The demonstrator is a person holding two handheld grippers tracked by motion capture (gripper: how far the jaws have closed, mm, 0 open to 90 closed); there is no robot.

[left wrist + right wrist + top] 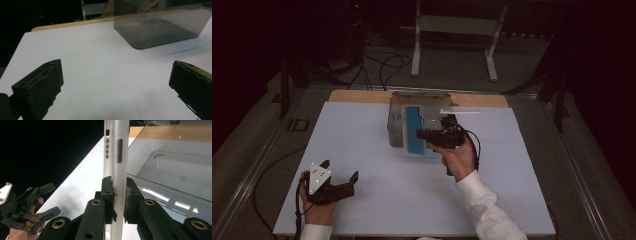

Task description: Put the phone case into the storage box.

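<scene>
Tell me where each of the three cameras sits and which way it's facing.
High view: above the person's side, looking forward and down on the white table; both hands show.
Left gripper view: rides the left gripper, open jaws facing the clear smoky plastic box.
Right gripper view: rides the right gripper, clamping the slim silver metal bar.
All share the box.

Dark room, grey floor (452,75), white stand (455,25), loose cables (382,67).
</scene>
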